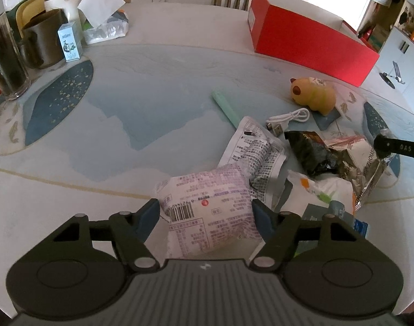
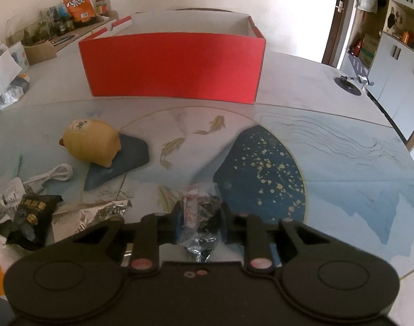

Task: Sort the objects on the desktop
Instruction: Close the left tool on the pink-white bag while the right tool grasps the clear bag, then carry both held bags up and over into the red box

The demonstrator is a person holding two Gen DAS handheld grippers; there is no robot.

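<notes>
a: nearest the left wrist camera, the left gripper has its blue pads either side of a puffy white snack packet with purple print. both pads look to be touching the packet's sides, jaws fairly wide because the packet is bulky.

b: and the right gripper?

a: jaws drawn close together, pinching a crumpled clear-and-black wrapper with a bit of red and white print.

b: where's the rest of the clutter?

a: on the patterned table mat: a white packet with black print just behind the purple one, a black-and-gold packet, a silvery foil bag, a coiled white usb cable, a pale green stick and a yellow plush toy.

b: the box?

a: red cardboard box, open-topped, stands at the far side of the table, well apart from both grippers.
</notes>
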